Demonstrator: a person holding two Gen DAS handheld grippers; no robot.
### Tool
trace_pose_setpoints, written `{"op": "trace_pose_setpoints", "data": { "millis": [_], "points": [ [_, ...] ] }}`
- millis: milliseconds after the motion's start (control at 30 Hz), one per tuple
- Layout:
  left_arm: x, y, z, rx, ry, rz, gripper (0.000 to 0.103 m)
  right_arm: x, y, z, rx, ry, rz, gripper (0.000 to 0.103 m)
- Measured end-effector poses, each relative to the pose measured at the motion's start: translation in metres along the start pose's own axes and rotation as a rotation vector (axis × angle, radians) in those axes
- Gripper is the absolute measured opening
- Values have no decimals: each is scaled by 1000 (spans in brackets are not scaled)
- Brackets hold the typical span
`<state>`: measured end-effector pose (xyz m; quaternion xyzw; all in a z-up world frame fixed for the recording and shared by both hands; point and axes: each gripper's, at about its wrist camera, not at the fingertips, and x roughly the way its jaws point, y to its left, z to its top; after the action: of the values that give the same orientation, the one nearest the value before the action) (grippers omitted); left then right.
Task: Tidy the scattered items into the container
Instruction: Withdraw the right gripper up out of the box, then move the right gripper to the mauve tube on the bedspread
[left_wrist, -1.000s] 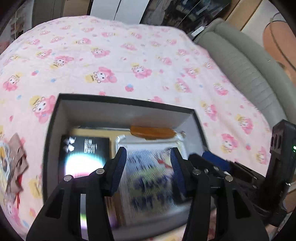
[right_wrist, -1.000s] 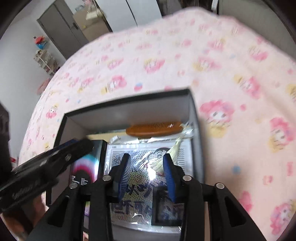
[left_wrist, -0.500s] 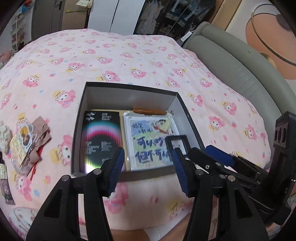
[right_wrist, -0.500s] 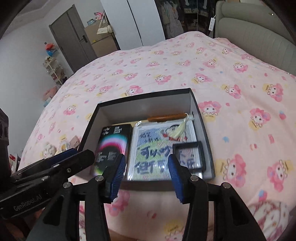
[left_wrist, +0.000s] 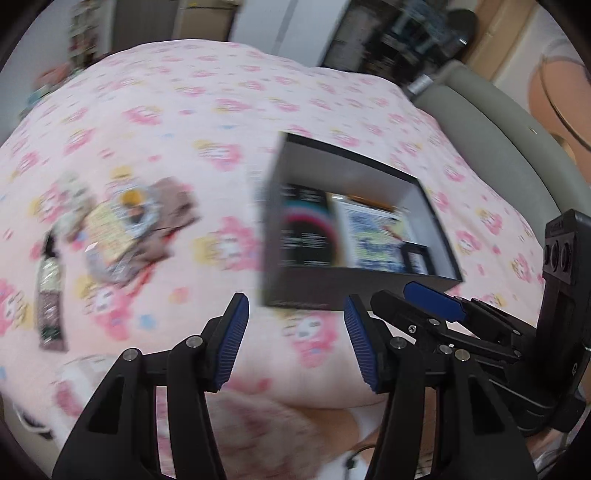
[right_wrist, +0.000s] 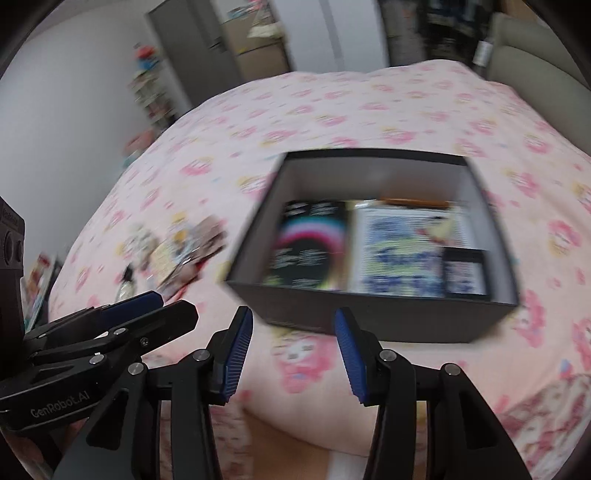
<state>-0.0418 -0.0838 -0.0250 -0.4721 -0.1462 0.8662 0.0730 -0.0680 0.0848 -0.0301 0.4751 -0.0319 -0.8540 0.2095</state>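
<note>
A dark open box (left_wrist: 295, 291) (right_wrist: 369, 321) sits on the pink bed. Inside lie a black packet with a rainbow arc (left_wrist: 304, 230) (right_wrist: 310, 247), a blue-and-white printed card (left_wrist: 373, 236) (right_wrist: 402, 251), a small black frame (right_wrist: 463, 271) and an orange comb (right_wrist: 413, 202). A pile of loose packets (left_wrist: 125, 229) (right_wrist: 184, 251) lies on the bed left of the box. My left gripper (left_wrist: 293, 338) is open and empty, near the bed's front edge. My right gripper (right_wrist: 293, 354) is open and empty, in front of the box.
A long dark sachet (left_wrist: 50, 291) lies left of the pile. A grey padded headboard (left_wrist: 509, 155) runs along the right of the bed. A grey door (right_wrist: 192, 62) and shelves stand beyond the bed. Both views are motion-blurred.
Both grippers have pulled back out of the box and toward the bed's front edge, then swung left. The pile of loose packets has come into view.
</note>
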Motion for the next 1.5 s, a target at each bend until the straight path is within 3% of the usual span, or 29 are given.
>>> {"op": "trace_pose_setpoints", "data": {
  "millis": [200,400,533,633,867,1000,1067,1167,1267,1300,1433,1500],
  "points": [
    [-25,98,-15,-180,-41,72,55,55,88,7,-133,114,140,43],
    [-29,196,-33,-390,-57,123,55,129,165,10,-216,297,320,43],
    [-13,258,-51,-553,-32,161,53,174,207,15,-253,411,365,43],
    [7,287,-63,-634,15,145,52,196,229,21,-303,452,355,43],
    [35,314,-66,-700,55,192,39,233,242,16,-301,520,304,44],
    [42,307,-59,-668,102,224,39,235,227,17,-251,524,287,44],
    [46,304,-58,-670,123,149,43,235,224,17,-249,533,290,44],
    [47,301,-46,-687,98,-36,47,234,216,19,-237,533,285,43],
    [48,286,-24,-611,58,-181,47,229,207,24,-214,505,277,43],
    [48,283,-19,-598,53,-182,47,229,204,25,-204,502,280,43],
    [43,296,-22,-641,32,-11,47,228,200,24,-207,524,311,44],
    [45,304,-30,-658,49,-8,47,231,201,21,-228,534,312,45]
  ]
}}
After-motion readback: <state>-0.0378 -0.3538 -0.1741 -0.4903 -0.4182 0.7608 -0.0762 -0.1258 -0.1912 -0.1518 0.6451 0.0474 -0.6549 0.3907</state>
